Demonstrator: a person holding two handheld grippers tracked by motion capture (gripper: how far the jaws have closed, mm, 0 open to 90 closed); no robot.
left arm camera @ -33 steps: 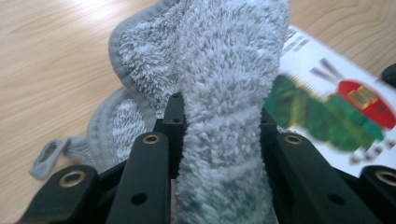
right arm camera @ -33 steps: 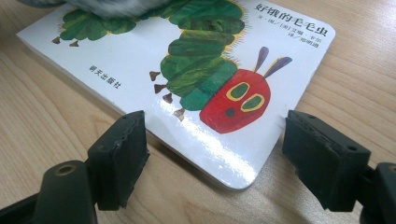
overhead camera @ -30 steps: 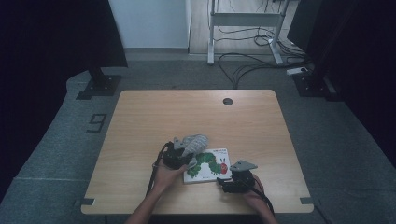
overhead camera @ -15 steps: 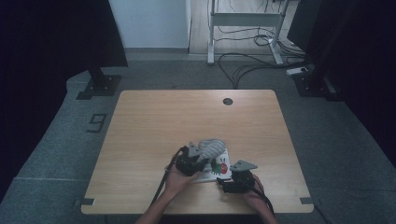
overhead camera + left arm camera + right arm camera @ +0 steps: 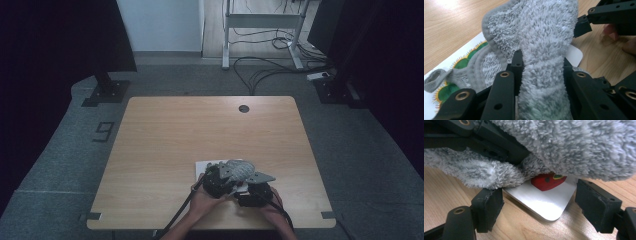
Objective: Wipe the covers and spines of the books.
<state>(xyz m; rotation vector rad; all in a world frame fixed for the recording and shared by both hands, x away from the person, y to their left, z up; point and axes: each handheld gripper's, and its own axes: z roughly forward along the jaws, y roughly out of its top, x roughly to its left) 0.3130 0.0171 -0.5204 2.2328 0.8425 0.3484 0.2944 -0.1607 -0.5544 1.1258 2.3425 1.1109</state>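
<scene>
At the near edge of the tabletop (image 5: 165,145), the person's two hands come in side by side. The right tool (image 5: 539,212) sits low and close to the near right, its jaws spread wide with nothing pressed between them; they straddle the rounded near corner of a white picture book (image 5: 544,205) lying flat on the wood, apparently to brace it so it does not slide. A red printed shape shows on the page just past that corner.

Just left and slightly farther, the left tool (image 5: 541,72) is clamped tight on a grey fluffy cloth (image 5: 544,37), the pile bunched between its jaws and standing up beyond them. The cloth drapes down over the book's cover, where green and yellow artwork shows beside a hemmed edge. Held this way, the cloth looks set for wiping the cover while the other tool steadies the book.

From above, the cloth (image 5: 237,170) hides most of the book, both tools nearly touching. Farther off, the tabletop is bare wood up to a small round hole (image 5: 243,108) near the far edge.
</scene>
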